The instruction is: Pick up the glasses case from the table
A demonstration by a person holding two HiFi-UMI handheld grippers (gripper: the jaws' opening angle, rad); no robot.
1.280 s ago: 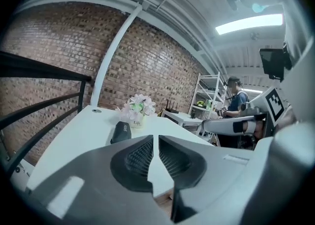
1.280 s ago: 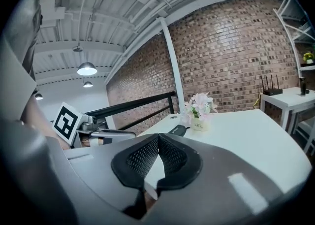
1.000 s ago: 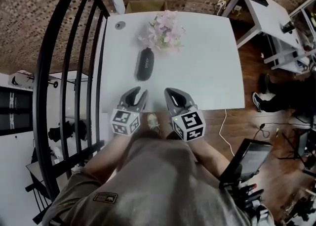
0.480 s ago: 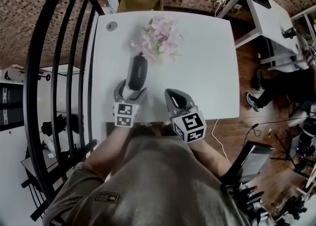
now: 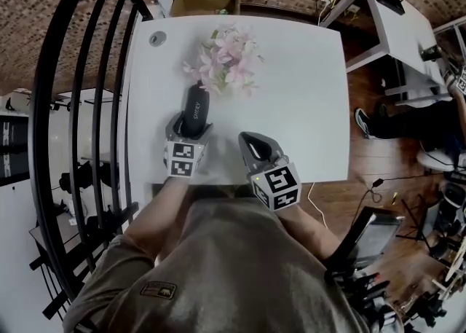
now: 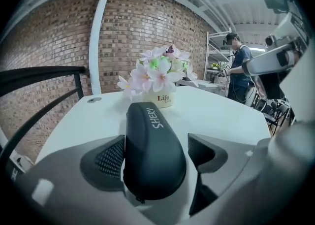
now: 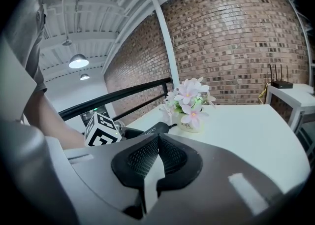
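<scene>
Now, left gripper: wide open, with a jaw on each side of the near end of the case.
Pads: my left-hand pad looks to be touching the shell or very nearly so. The right-hand pad stands clear of it with a visible gap.
Case: dark, rounded and smooth, it lies lengthwise on the table as far as I can tell. Its far end points at the flowers and sits just beside them.
Right gripper: jaws together on nothing, hanging near the table's near edge and well clear of the case.
Stage: I judge the case is bracketed but not clamped, and not lifted.
Risk, push: the case sits off-centre between my jaws. Closing could shove it sideways before both pads bite.
Risk, slip: the shell is curved and slick. If the pads land high on the curve, the case may squirt out forward or drop.
Risk, tilt: I have only the near end. The long far end could sag or swing as it rises, loosening my hold.
Risk, pot: any forward nudge or swing sends the far end into the flower pot, which might tip.
</scene>
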